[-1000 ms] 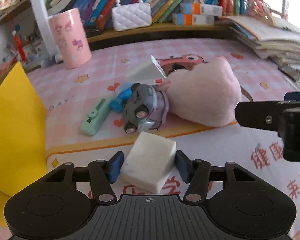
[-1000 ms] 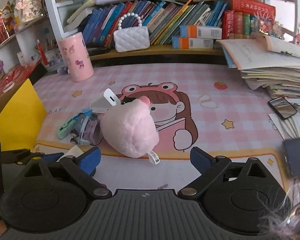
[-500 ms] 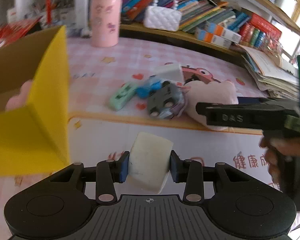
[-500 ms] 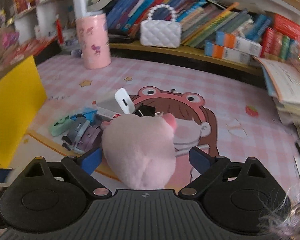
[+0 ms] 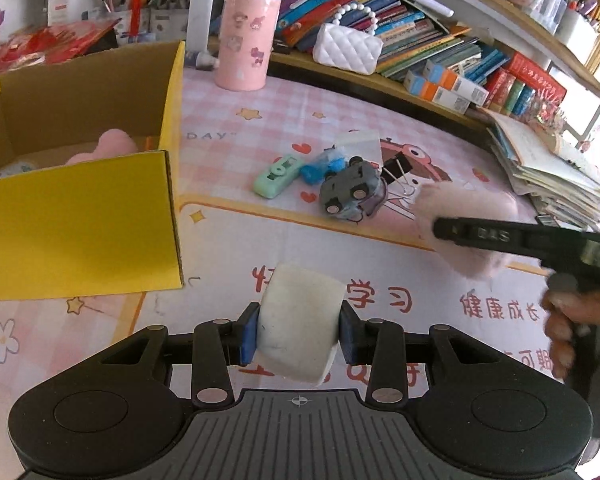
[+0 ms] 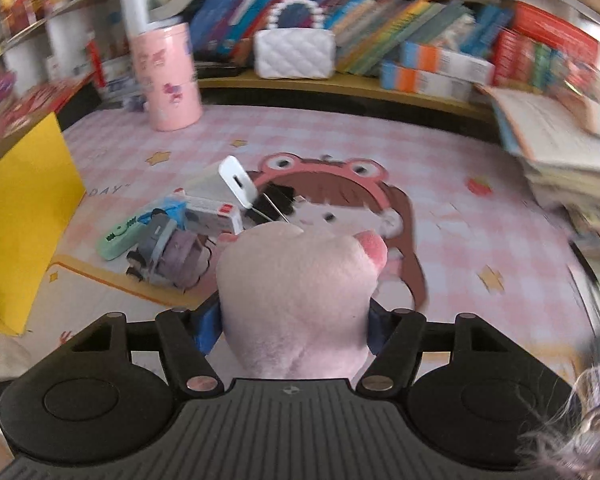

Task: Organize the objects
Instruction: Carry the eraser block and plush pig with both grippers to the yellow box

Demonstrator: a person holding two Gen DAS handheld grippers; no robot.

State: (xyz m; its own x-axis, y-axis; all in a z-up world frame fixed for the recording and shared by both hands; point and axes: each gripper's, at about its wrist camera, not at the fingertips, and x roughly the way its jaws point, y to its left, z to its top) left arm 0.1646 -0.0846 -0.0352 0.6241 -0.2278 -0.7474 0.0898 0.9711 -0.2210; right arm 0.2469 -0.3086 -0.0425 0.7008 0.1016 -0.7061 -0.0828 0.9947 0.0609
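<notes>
the left gripper (image 5: 299, 330) is clamped on a white block (image 5: 300, 322). the right gripper (image 6: 294, 326) is closing its jaws around a pink plush (image 6: 300, 300), both angled downward.

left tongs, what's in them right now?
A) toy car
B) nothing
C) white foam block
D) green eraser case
C: the left tongs have both blue pads pressed against the white foam block, lifted off the mat beside the yellow box, while the toy car lies on the mat further off.
</notes>
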